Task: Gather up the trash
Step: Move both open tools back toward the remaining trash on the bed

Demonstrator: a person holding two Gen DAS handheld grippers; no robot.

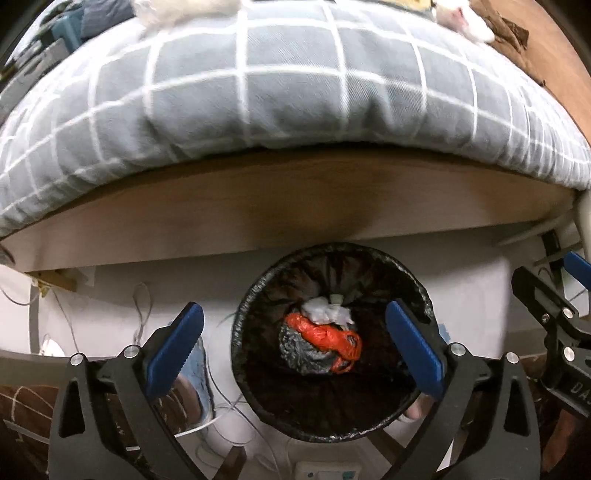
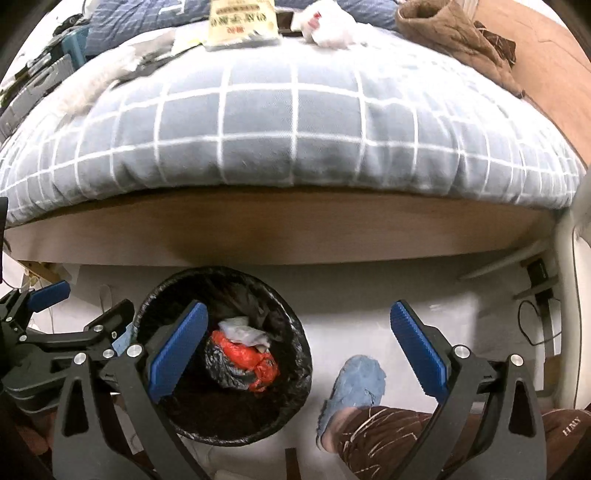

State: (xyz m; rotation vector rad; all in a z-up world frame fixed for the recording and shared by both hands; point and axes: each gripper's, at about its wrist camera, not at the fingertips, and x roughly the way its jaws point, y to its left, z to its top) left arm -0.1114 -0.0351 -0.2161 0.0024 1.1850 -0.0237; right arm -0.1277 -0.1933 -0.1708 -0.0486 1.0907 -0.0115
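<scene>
Down in the black-lined trash bin on the floor by the bed sits the trash — a white crumpled wad, an orange bag, a grey bag. The left gripper hangs right over it, jaws spread wide, nothing between them. The right gripper is also spread wide and empty, off to the bin's side. Only the right wrist view catches a blue slipper and a yellowish packet on the checked quilt.

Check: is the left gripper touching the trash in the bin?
Apart. The left wrist view shows the left gripper open and empty, with the trash lying deep in the bin below.
</scene>
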